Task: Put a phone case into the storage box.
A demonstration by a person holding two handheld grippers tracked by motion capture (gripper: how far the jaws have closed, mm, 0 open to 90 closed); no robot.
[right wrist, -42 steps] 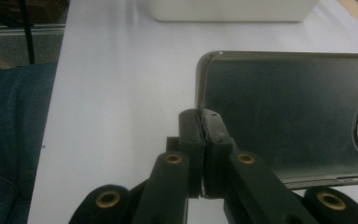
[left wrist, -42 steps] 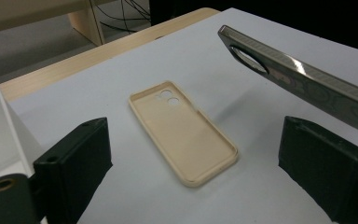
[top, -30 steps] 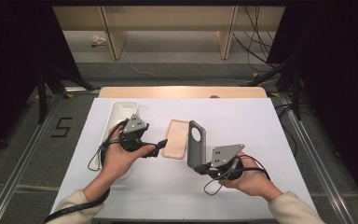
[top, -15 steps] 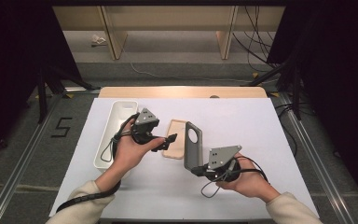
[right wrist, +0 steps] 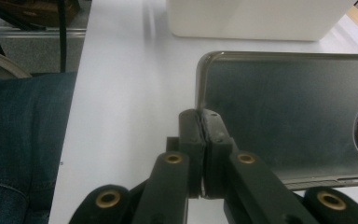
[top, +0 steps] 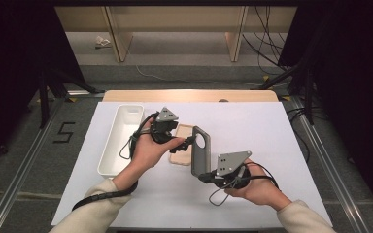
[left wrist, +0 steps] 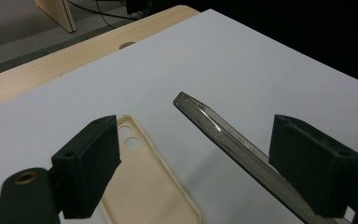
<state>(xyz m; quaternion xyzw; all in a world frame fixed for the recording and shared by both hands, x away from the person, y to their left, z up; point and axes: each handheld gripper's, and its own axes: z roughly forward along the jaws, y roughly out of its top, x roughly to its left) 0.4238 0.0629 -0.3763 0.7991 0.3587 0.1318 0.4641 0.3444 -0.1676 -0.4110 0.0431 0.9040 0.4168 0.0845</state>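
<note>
1. A white table (top: 272, 145) is seen from above, with a person's forearms entering from the bottom edge.
2. A dark phone case (top: 200, 154) is held on edge above the table by the right gripper (top: 205, 175), whose jaws are clamped together on the case's lower edge.
3. In the right gripper view, the two black jaws are pressed tight on the rim of the dark case (right wrist: 284, 112), and a round camera cutout is visible at the far right.
4. The left gripper (top: 190, 141) is held just beside the dark case, with its jaws spread apart.
5. In the left gripper view, the thin edge of the dark case (left wrist: 223, 135) is seen between the jaws, close to the right one; no grip is made.
6. A cream case (top: 180, 154) lies flat on the table under the left gripper.
7. A white tray (top: 121, 141) rests at the table's left side, well apart from the right gripper.
</note>
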